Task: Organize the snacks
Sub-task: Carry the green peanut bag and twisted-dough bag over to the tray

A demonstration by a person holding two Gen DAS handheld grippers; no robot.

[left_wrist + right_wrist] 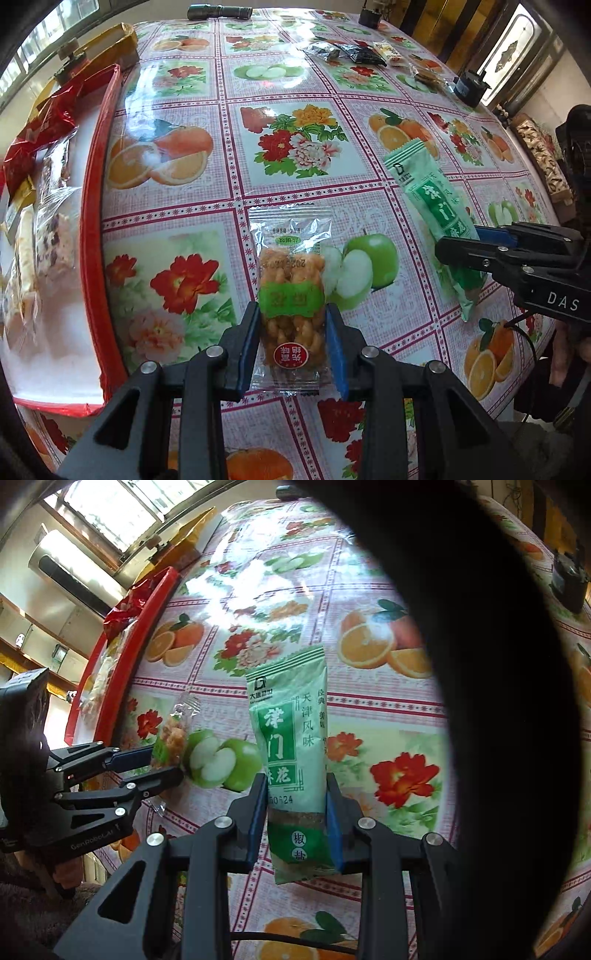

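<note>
Both wrist views look steeply down, close over tablecloth (295, 92); shared: red tray (122, 672).

A broad dark blur (480, 664) hides the right view's upper right, and the red tray (92, 229) runs off the left edge.

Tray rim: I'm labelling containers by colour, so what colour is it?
Red. The tray rim shows best in the left wrist view, at the table's left side.

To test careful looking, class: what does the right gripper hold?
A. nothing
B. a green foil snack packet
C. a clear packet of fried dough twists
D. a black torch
B: the right gripper has its blue pads clamped on the green foil snack packet.
</note>
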